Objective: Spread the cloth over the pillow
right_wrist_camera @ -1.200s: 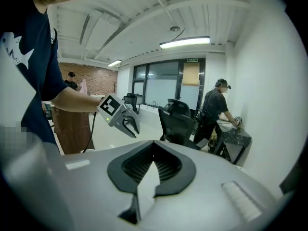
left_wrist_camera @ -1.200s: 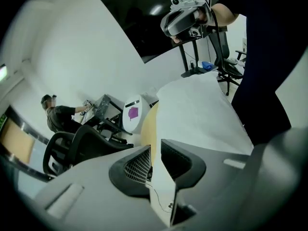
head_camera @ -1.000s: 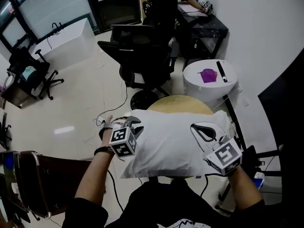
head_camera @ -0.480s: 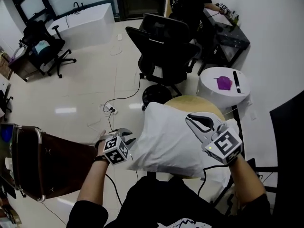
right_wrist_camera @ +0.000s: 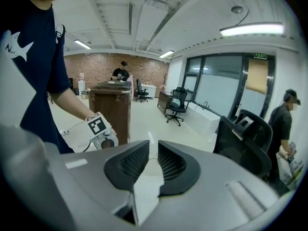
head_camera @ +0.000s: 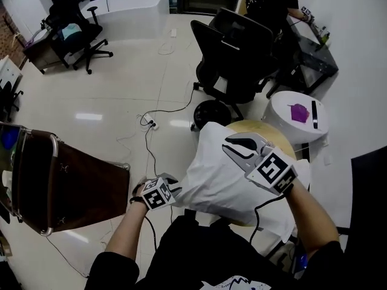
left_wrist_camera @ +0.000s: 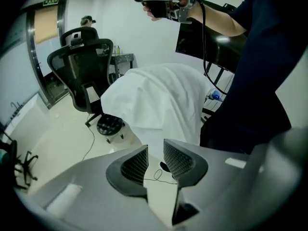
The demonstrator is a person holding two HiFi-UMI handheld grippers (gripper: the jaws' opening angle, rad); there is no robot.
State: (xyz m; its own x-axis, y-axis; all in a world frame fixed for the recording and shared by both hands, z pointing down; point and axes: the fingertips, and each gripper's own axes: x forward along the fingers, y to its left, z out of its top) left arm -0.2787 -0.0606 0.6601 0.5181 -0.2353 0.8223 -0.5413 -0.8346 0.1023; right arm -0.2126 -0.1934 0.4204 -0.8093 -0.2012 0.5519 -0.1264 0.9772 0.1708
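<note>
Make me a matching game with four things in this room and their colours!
Things:
1. cloth
2. office chair
3. cabinet
4. crumpled scrap

Colours:
A. purple
B. brown
C. white
D. black

Right pairs: 1-C, 2-D, 3-B, 4-A

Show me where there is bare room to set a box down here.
Bare floor lies between the brown cabinet, the white counter and the office chair, beyond the cables. Crowded: the pillow fills the round table, and the white side table holds a purple item and a black bar.
</note>
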